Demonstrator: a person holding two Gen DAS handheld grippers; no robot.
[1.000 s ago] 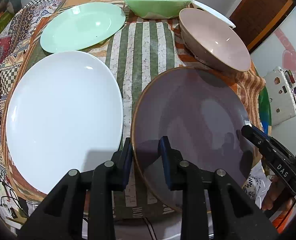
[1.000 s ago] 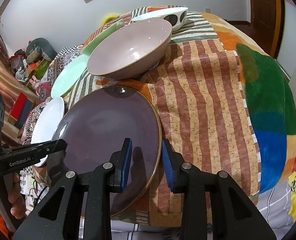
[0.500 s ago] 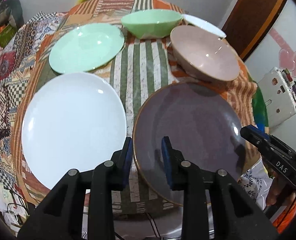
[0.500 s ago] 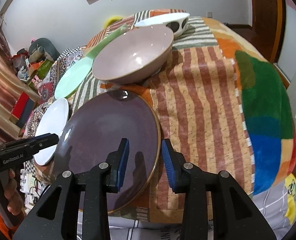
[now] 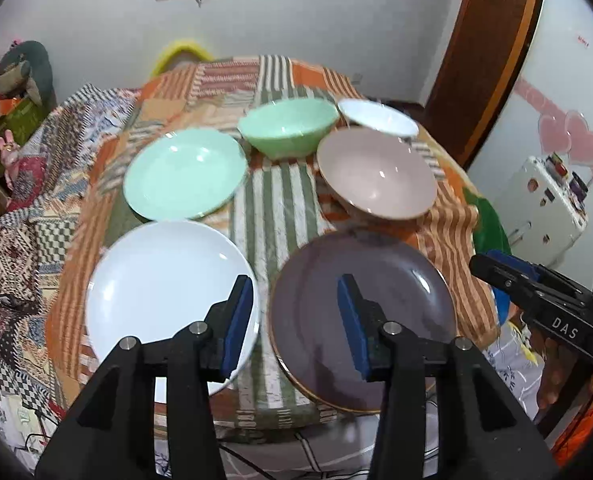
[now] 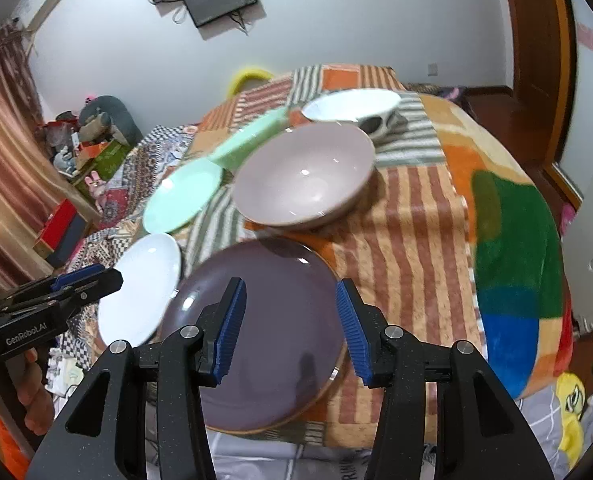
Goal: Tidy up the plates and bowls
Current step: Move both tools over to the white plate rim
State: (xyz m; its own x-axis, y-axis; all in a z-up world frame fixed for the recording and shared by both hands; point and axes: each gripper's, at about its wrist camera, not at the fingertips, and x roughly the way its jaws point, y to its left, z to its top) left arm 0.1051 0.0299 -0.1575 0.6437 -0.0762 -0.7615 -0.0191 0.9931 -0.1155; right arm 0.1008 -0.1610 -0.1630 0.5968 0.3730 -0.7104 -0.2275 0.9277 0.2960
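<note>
Left tongs (image 5: 296, 320) and right tongs (image 6: 290, 326) both gape, holding nothing.

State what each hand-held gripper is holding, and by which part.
Nothing is held. The left hand-held gripper and the right hand-held gripper are both open, above the purple plate, touching nothing.
</note>
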